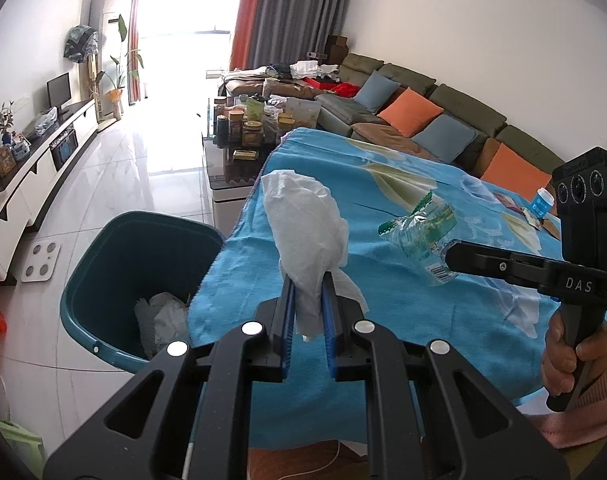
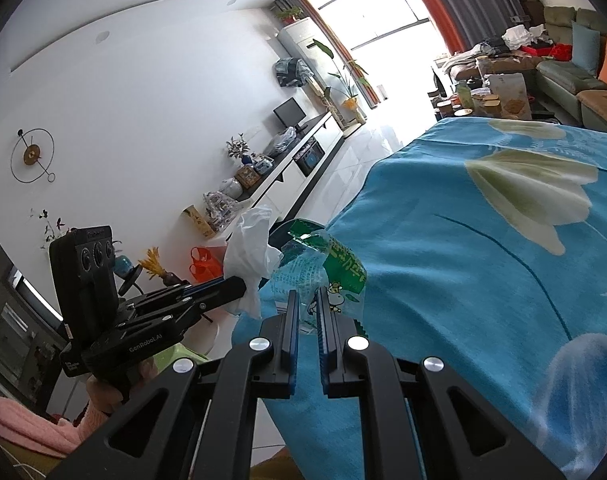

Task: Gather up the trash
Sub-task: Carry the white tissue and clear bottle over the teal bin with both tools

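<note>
Off the left edge of the table, the teal waste bin (image 1: 143,280) stands with its mouth open and nothing over it; crumpled white paper (image 1: 163,316) lies low inside, so I see free depth above it. My left gripper (image 1: 307,280), clamped on a white tissue (image 1: 307,232), sits at the edge of the blue floral tablecloth (image 1: 383,320), just beside the bin's rim. My right gripper (image 2: 305,300), pinching a green-printed clear plastic wrapper (image 2: 323,264), is near the left one, with an open gap between them. Bare white floor tiles (image 1: 115,184) stretch beyond the bin.
</note>
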`<state>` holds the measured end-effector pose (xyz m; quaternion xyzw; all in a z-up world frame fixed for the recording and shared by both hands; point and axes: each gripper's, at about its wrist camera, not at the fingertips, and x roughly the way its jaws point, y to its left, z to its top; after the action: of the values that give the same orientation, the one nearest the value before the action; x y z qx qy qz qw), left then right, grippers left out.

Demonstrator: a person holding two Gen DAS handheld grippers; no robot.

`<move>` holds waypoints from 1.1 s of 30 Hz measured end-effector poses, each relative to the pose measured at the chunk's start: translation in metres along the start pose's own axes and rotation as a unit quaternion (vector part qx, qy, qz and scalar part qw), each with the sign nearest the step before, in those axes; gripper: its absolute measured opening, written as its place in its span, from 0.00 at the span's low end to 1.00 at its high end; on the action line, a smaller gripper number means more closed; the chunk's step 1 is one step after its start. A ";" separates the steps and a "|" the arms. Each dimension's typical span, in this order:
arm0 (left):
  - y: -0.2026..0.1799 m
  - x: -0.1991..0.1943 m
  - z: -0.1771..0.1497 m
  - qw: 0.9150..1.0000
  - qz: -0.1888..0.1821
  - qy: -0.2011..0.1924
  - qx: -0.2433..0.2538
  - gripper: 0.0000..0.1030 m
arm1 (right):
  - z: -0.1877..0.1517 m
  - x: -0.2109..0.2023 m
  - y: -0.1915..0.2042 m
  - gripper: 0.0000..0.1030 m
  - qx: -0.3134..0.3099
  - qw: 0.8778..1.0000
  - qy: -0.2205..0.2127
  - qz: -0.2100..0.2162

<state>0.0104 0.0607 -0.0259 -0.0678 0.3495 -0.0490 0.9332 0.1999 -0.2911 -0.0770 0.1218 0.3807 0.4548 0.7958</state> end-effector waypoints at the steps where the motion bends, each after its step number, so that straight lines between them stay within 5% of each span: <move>1: 0.001 -0.001 0.000 1.000 0.002 -0.001 0.000 0.13 | 0.000 0.002 0.000 0.07 -0.001 1.000 0.001 0.002; 33: 0.029 -0.003 -0.006 0.999 0.022 -0.005 -0.033 0.13 | 0.008 0.031 0.010 0.07 -0.009 0.999 0.028 0.015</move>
<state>0.0060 0.0896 -0.0332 -0.0905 0.3481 -0.0162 0.9329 0.2085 -0.2594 -0.0812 0.1074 0.3968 0.4733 0.7791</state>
